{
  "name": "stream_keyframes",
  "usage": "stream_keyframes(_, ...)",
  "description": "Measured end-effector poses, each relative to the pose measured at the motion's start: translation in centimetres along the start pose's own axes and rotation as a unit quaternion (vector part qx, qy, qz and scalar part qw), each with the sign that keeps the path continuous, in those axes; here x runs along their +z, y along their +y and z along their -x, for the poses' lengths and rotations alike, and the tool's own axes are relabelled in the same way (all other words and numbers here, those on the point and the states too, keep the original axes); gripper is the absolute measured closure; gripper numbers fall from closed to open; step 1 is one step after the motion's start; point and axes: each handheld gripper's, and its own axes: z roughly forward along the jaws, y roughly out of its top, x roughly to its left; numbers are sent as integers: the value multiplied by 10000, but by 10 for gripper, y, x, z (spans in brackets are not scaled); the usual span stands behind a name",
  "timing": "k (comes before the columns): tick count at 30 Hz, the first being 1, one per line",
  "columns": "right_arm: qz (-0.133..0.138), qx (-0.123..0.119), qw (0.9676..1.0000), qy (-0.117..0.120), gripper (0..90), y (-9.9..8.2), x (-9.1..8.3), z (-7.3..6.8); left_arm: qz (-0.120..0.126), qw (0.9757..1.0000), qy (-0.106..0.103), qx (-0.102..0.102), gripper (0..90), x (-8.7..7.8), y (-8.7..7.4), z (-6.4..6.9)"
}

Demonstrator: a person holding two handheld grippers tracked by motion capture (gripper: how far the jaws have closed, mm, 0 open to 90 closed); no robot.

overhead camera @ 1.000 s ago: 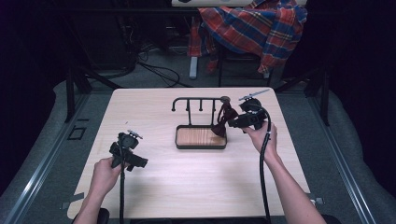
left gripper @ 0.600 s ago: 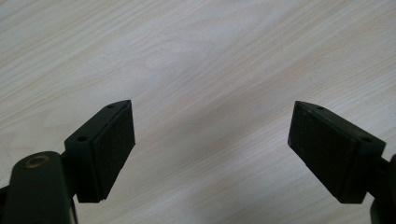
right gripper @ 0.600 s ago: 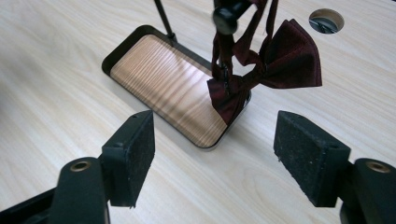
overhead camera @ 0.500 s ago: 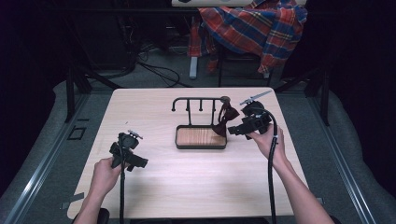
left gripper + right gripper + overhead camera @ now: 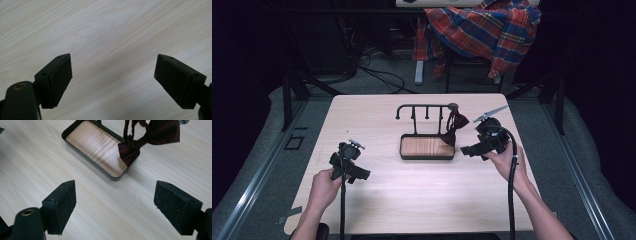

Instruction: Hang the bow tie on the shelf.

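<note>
A dark red bow tie (image 5: 455, 128) hangs from the right end of a black hook rack (image 5: 424, 107). The rack stands on a black tray with a wooden floor (image 5: 427, 147) at the table's middle. My right gripper (image 5: 471, 149) sits just right of the tray, apart from the bow tie. Its jaws have just been opening and hold nothing. In the right gripper view the right gripper (image 5: 115, 195) faces the tray (image 5: 75, 126) and the bow tie (image 5: 152, 135). My left gripper (image 5: 358, 174) rests near the front left, and in the left gripper view the left gripper (image 5: 113, 72) stands open over bare wood.
The light wooden table (image 5: 422, 200) has dark floor all around. A chair draped with a red plaid shirt (image 5: 484, 30) stands behind the far edge. Cables (image 5: 377, 75) lie on the floor beyond the table.
My right gripper has drawn back from the bow tie, toward the person and to the right, with its jaws spreading. The bow tie stays hanging on the rack. The left gripper has kept still.
</note>
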Motion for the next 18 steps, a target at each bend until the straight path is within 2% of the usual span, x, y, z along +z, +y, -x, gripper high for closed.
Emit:
stream_keyframes(6, -87, 74, 9999, 20, 150, -19, 0, 3, 4, 10000, 12, 12, 148, 1, 0, 0)
stream_keyframes(11, -158, 110, 9998, 64, 140, -27, 3, 3, -5, 10000, 5, 5, 148, 1, 0, 0)
stream_keyframes(18, -344, 115, 9993, 118, 122, -44, 8, -3, -13, 10000, 9, 8, 148, 0, 0, 0)
